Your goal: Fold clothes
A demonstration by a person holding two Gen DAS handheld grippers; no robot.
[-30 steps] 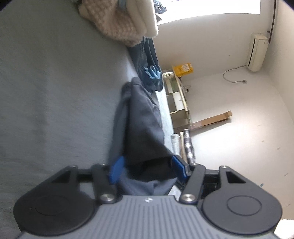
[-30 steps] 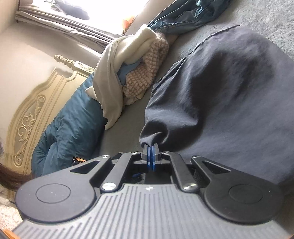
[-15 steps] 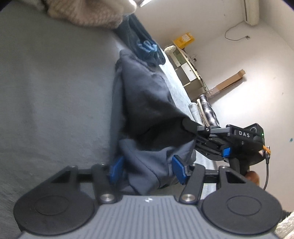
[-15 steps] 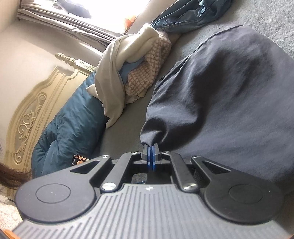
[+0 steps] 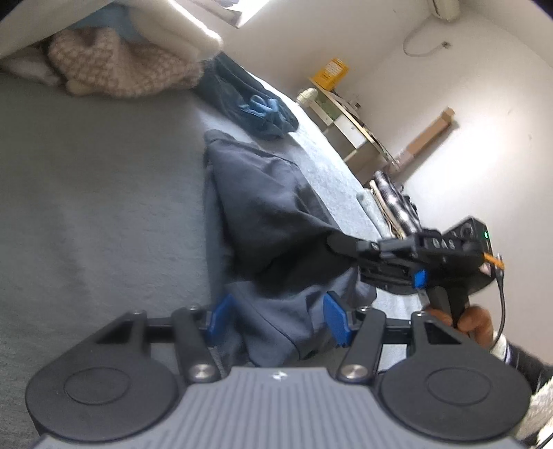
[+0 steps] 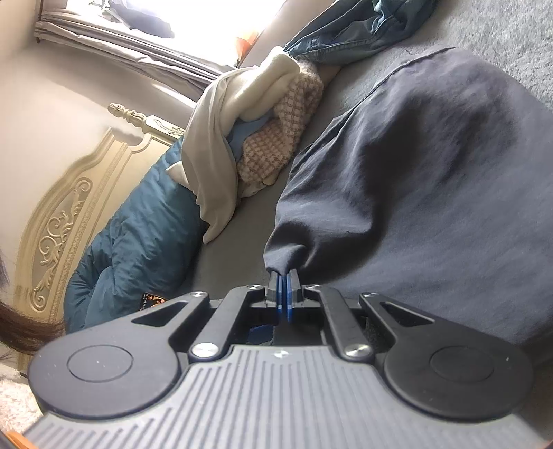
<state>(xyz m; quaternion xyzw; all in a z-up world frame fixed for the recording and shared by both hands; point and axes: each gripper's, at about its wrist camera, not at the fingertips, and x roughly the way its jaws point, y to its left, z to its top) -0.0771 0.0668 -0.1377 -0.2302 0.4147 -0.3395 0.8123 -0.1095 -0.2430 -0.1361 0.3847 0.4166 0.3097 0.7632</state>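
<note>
A dark navy garment lies across the grey bed. My left gripper holds a thick bunched fold of it between its blue pads, jaws standing about half wide. In the right wrist view the same garment spreads to the right. My right gripper is shut tight on a pinched corner of it. The right gripper also shows in the left wrist view, held by a person's hand, its tip gripping the garment's raised edge.
A pile of cream and beige checked clothes and blue denim lies further up the bed. A teal quilt rests against the carved headboard. Past the bed's edge stand a small table and a cardboard strip.
My left gripper has risen and rolled, keeping the fold between its pads. The right gripper has come into the left wrist view. The right gripper has kept still.
</note>
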